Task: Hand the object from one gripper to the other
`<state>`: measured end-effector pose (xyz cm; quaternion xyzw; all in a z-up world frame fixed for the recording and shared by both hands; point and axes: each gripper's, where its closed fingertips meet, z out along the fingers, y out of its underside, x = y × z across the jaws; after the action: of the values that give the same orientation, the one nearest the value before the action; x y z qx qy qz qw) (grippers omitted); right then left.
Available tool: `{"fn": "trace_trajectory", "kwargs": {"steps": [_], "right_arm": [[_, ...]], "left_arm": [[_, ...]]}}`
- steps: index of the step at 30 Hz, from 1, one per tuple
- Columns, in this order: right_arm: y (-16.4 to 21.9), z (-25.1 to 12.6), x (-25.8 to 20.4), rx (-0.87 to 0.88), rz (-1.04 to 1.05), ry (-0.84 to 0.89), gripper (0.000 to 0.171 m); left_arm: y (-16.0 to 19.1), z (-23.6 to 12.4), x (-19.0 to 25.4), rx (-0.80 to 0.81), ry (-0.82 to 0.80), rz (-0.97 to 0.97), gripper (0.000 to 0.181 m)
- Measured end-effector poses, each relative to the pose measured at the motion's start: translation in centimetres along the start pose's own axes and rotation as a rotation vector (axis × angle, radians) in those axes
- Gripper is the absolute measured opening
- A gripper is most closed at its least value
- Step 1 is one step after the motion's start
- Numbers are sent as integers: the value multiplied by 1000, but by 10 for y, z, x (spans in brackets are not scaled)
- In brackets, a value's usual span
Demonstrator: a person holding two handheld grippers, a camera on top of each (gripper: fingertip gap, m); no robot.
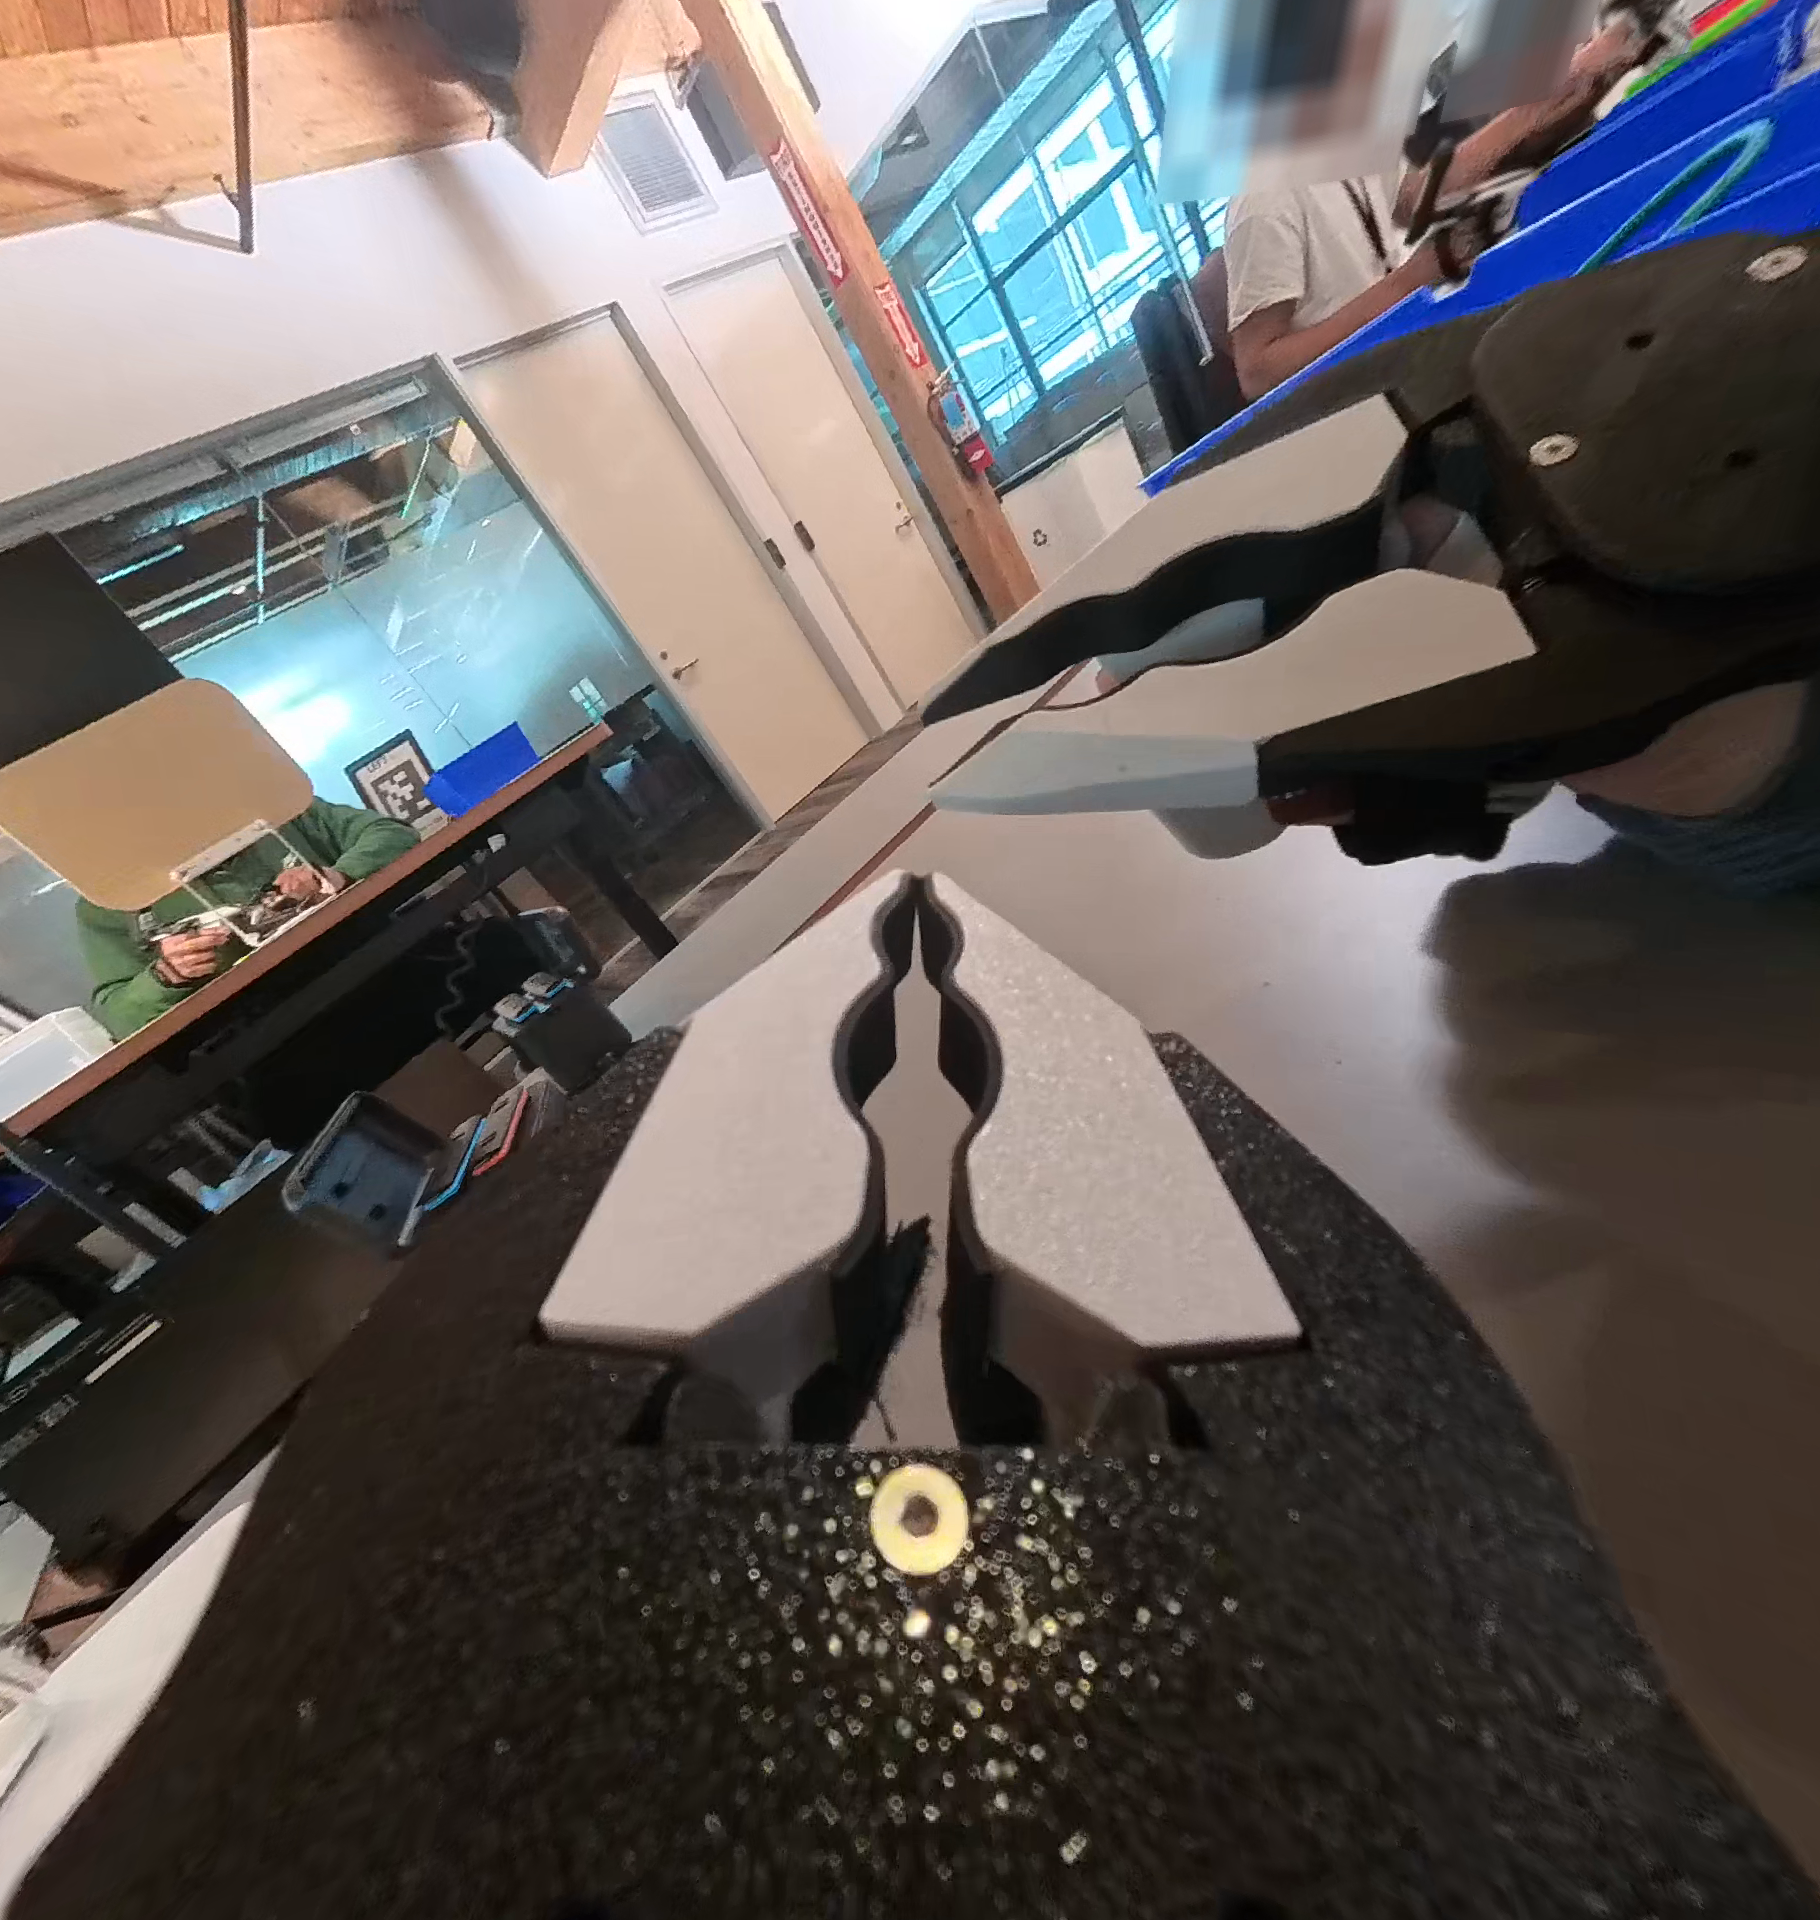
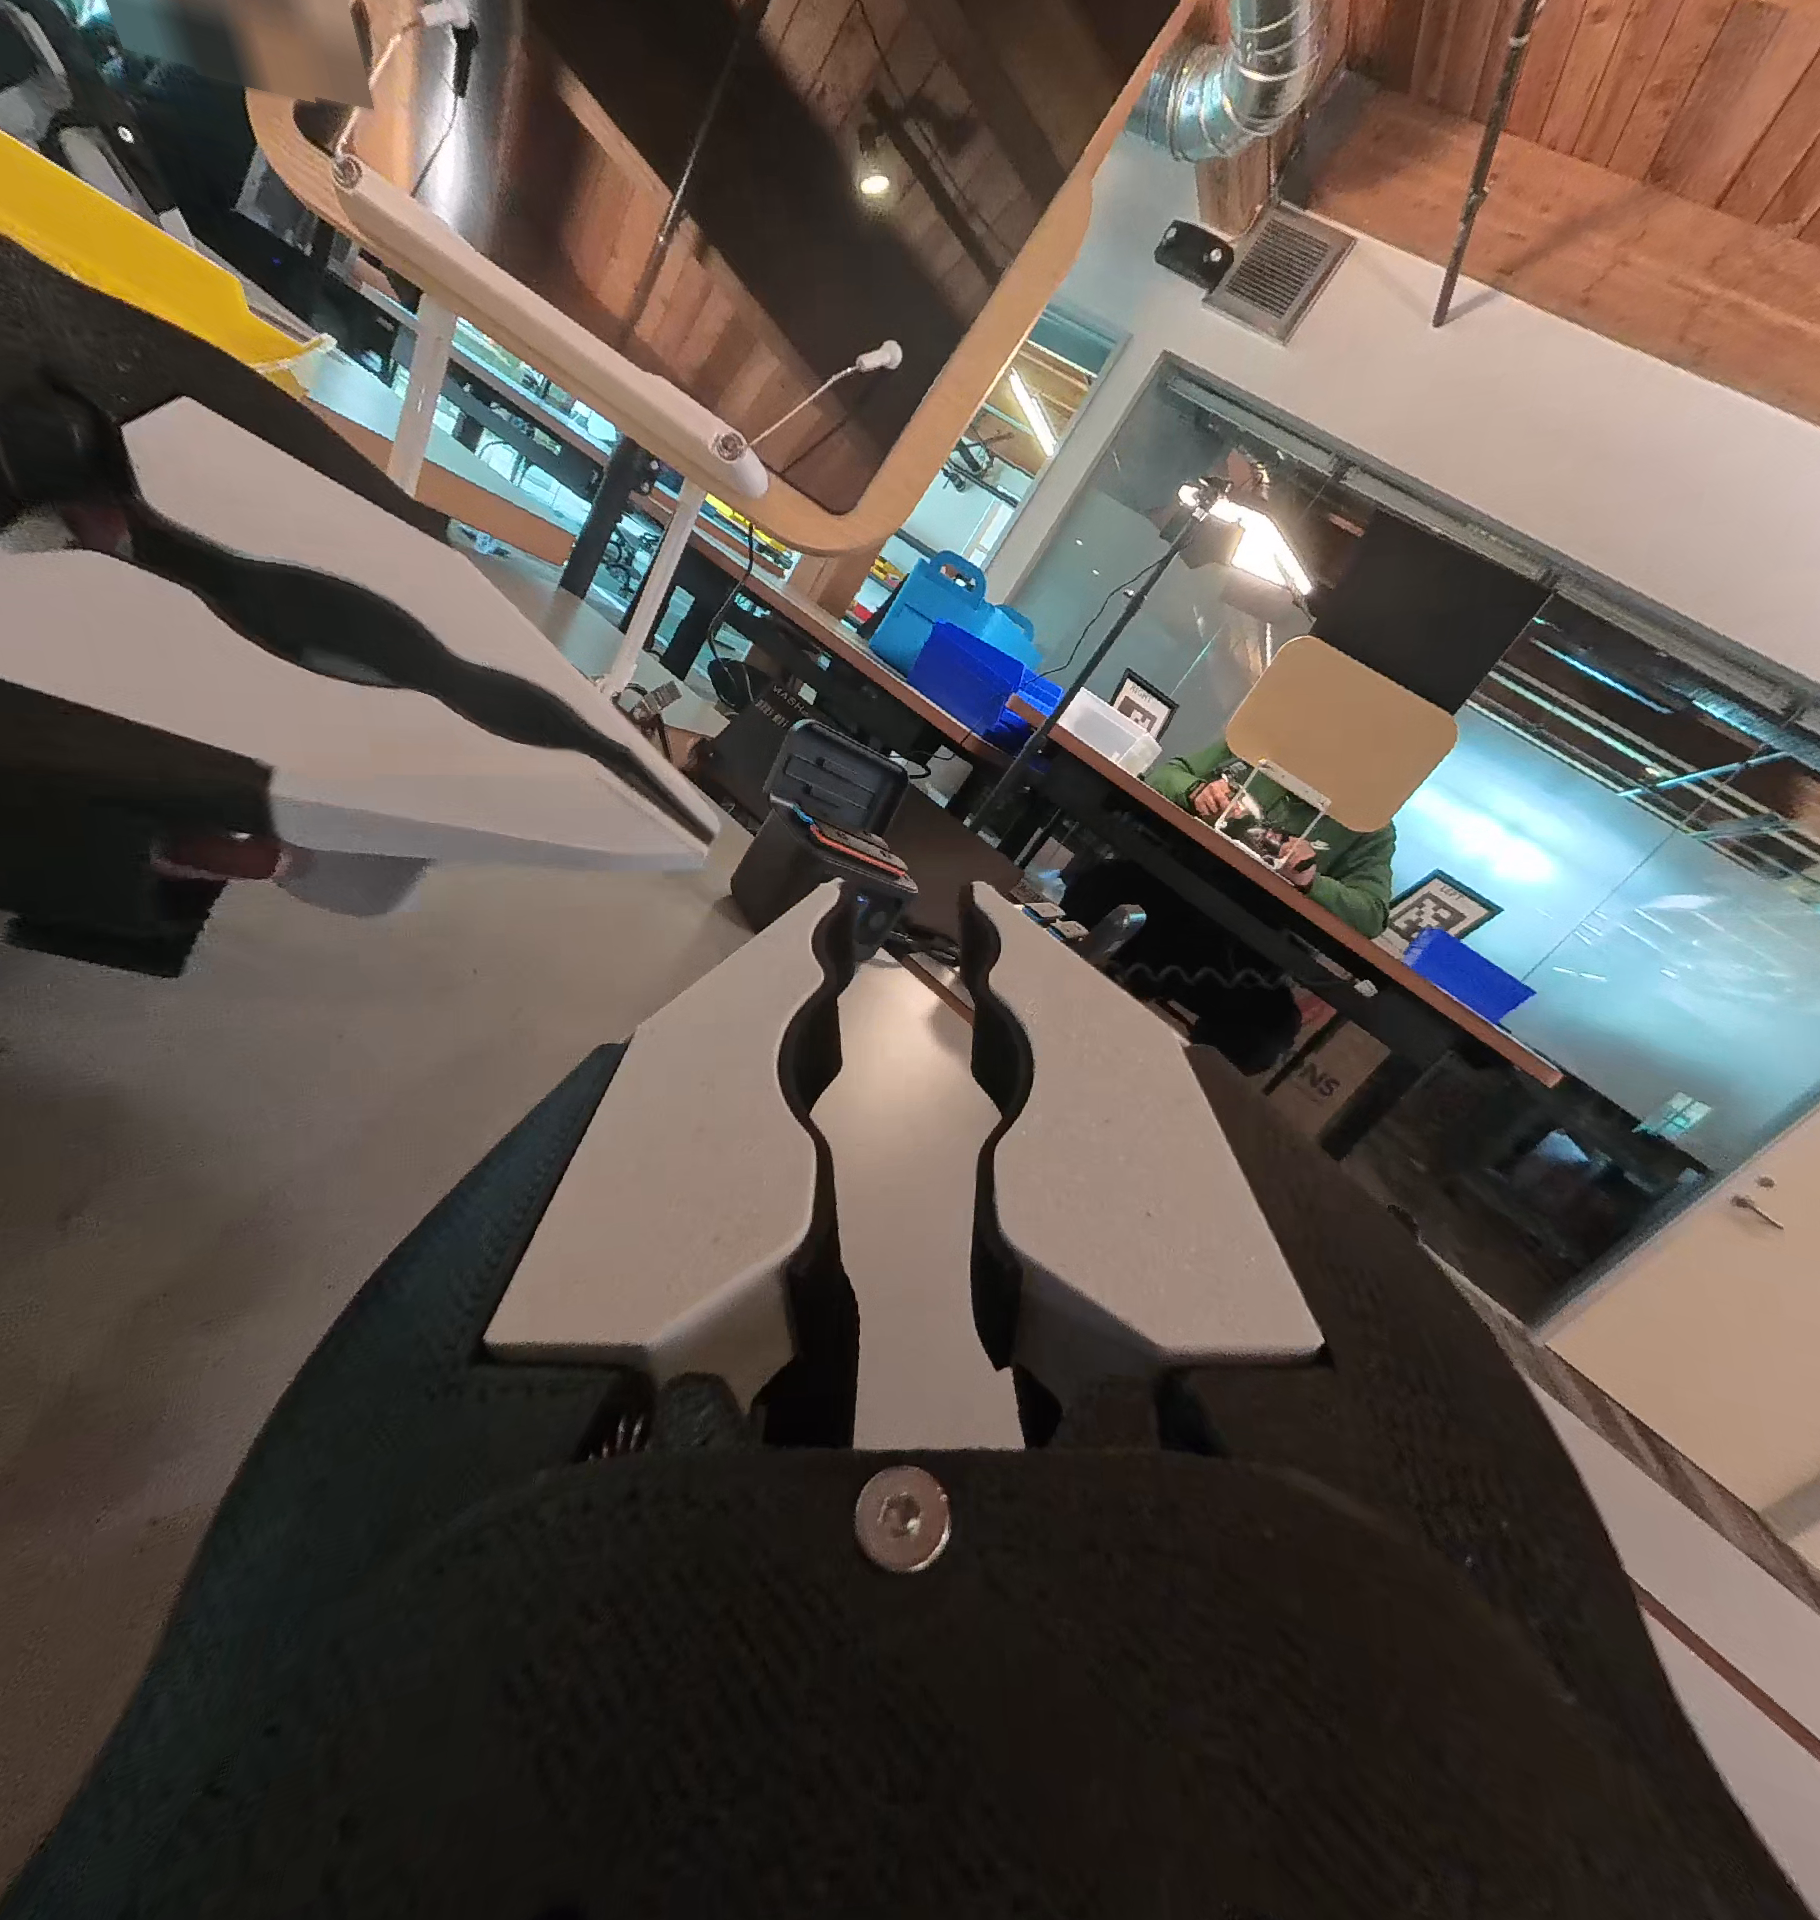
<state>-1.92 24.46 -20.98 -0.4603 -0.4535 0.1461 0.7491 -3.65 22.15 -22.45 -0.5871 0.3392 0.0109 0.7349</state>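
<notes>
My left gripper (image 1: 916,885) is shut, its two grey fingertips touching, with nothing between them. It also shows at the left of the right wrist view (image 2: 700,829), closed and pointing right. My right gripper (image 2: 904,900) is open, and only the table and the room behind show through the gap between its fingers. In the left wrist view the right gripper (image 1: 933,758) comes in from the right, just above and beyond my left fingertips, with its jaws apart. No object to hand over shows in either view. Both grippers hover close over the pale table (image 1: 1249,1091).
The table's far edge (image 2: 947,997) runs just beyond the fingertips. A black box-shaped device (image 2: 823,821) stands past that edge. A blue bin (image 1: 1664,177) and a yellow bin (image 2: 85,239) sit at the sides. A person in green (image 2: 1342,862) sits at a far table. Both grippers' tips are close together, under 4 cm apart.
</notes>
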Motion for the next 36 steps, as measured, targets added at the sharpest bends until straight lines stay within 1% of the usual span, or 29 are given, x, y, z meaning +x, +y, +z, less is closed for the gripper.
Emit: {"fn": "trace_trajectory", "kwargs": {"steps": [3,6,8,10,11,13,14,15,16,17,19,21,23,24,26,27,30,36], "right_arm": [[3,1,0,-7,14,-6,18],[5,2,2,-14,27,-5,18],[7,2,3,-17,35,-4,17],[7,2,4,-19,42,1,17],[8,2,5,-21,44,4,17],[9,2,7,-26,48,14,17],[9,3,8,-29,48,19,17],[10,3,9,-32,49,26,17],[11,3,10,-36,50,33,17],[11,4,11,-40,50,39,17],[12,5,12,-45,49,46,17],[13,5,12,-46,49,48,17],[13,5,12,-46,49,47,17],[13,5,12,-46,50,48,17],[13,5,13,-45,51,48,17],[13,5,13,-45,51,48,17],[13,5,12,-46,49,47,17],[13,6,10,-51,37,39,17]], "left_arm": [[-1,-1,0,9,16,-38,0],[-6,-1,-11,-14,21,-132,0],[-22,-9,-29,-53,10,-193,0],[-42,-33,-55,-145,-27,-256,0],[-49,-53,-69,-195,-56,-297,0],[-57,-102,-98,-254,-130,-306,15],[-52,-130,-122,-304,-217,-272,20],[-41,-161,-147,-382,-301,-222,22],[-27,-193,-169,-479,-361,-174,22],[-10,-224,-184,-593,-378,-143,19],[32,-281,-189,-875,-266,-161,6],[70,-336,-190,-1139,-168,-173,2],[98,-380,-191,-1337,-98,-169,6],[109,-396,-185,-1404,-44,-190,15],[122,-411,-169,-1464,52,-235,42],[126,-411,-163,-1454,86,-233,47],[134,-403,-149,-1388,163,-231,41],[138,-383,-149,-1232,222,-90,30]]}}
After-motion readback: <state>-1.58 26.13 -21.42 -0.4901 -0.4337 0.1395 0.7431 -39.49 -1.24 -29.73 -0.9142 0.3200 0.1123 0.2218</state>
